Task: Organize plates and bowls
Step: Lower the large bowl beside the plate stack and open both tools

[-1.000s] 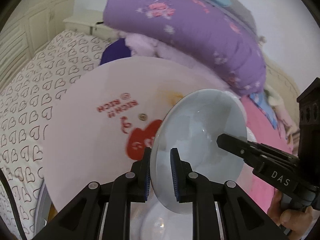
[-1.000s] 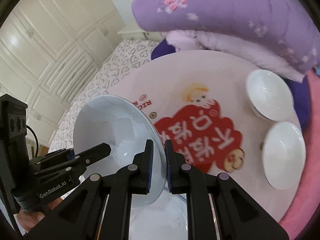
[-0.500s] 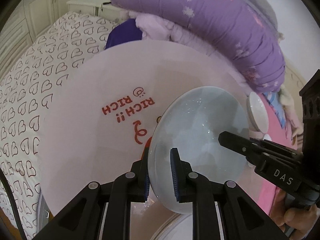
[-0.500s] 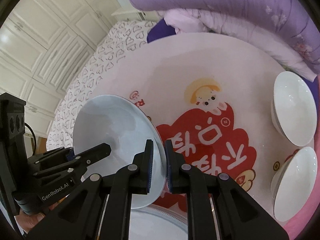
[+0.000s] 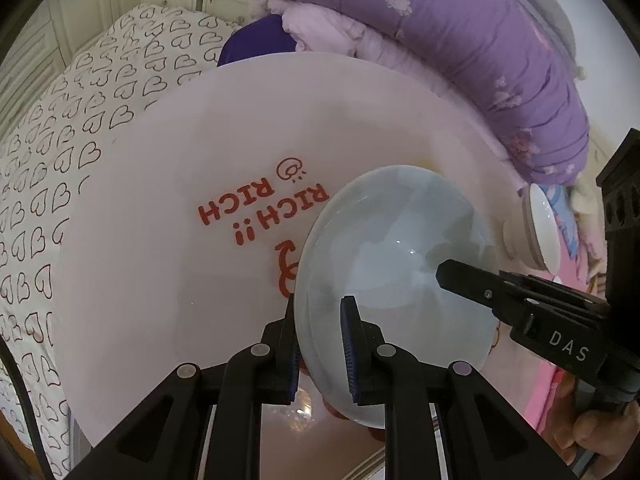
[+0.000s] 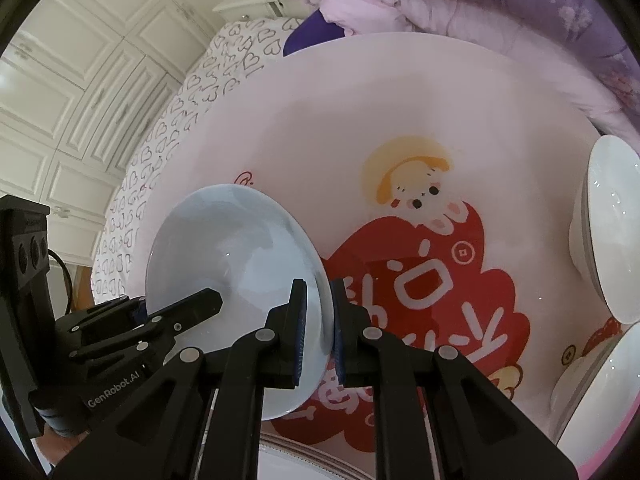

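A pale blue plate (image 5: 400,248) hangs tilted above the round pink table (image 5: 180,280), held at two sides of its rim. My left gripper (image 5: 320,344) is shut on the plate's near rim. My right gripper (image 6: 318,328) is shut on the opposite rim of the same plate (image 6: 232,260). In the left wrist view the right gripper (image 5: 452,276) reaches in from the right, with a hand below it. In the right wrist view the left gripper (image 6: 192,312) comes in from the left.
The table (image 6: 400,120) bears a red cartoon print. Two white bowls (image 6: 612,224) (image 6: 592,396) stand at its right edge. A white plate's rim (image 6: 304,456) shows below the grippers. A purple quilt (image 5: 480,40) and a heart-patterned sheet (image 5: 60,160) surround the table.
Both grippers have sunk toward the table with the blue plate between them. The table fills more of both views and the white bowls have slid to the right edge.
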The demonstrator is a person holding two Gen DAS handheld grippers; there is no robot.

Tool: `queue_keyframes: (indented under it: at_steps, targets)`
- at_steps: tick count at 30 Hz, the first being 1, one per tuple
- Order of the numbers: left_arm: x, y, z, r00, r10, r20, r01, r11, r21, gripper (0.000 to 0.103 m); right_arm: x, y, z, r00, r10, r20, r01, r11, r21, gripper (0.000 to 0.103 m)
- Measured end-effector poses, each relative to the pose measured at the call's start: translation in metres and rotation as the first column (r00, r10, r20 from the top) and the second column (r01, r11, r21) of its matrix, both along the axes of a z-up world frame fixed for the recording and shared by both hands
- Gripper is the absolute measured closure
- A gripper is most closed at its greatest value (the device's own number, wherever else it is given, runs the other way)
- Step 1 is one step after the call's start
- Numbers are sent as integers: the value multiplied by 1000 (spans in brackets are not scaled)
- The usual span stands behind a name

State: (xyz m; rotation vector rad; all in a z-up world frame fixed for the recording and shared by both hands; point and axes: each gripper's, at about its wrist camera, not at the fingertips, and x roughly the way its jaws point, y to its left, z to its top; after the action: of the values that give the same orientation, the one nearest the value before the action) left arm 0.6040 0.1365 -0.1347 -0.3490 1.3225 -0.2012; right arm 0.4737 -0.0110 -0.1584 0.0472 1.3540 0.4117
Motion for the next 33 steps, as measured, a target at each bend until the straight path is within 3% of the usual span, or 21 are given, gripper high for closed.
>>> queue_keyframes:
  at_steps: [7,8,9,10,11,12,14,15,17,25,33]
  targets:
    - [-2,8,-4,1000,-6,7,7,1000,-17,80,-6,-2,0,1000,-5,18,4,999,36,86]
    - [-2,8,-3,1000,-10,14,10,1000,-14,71,-7,-4,0,1000,-8,23,7,999,48,82]
    - [-4,8,-2,1000,-10,21,11,1000,-11,50,-9,-5,1,999,-12,32,10,998,58,79]
    - [-7,8,1,999,-4,34,5,1000,-5,38,-10,-6,3,999,-14,45,11,998,69,67]
    - [-8,10,4,999,7,49,-7,1000,-3,18,-12,-7,5,998,-17,55,13,997,77,51]
    - [-12,12,8,998,23,67,-23,1000,-2,11,-12,-7,7,997,-28,67,22,997,81,47]
    - [-16,15,14,995,37,90,-36,999,-17,5,-14,-14,14,993,-62,104,53,994,91,20]
    - [-18,18,16,994,44,95,-41,999,-29,1,-15,-17,16,991,-74,116,62,993,102,14]
    - [-22,23,23,991,64,120,-61,998,-26,1,-16,-25,20,985,-109,133,90,987,135,0]
    - [-46,21,51,964,102,244,-113,993,33,1,-28,-44,47,961,-174,216,125,967,221,0]
    - [-88,-9,89,926,87,368,-105,994,29,1,-54,-79,89,915,-234,329,139,947,289,0]
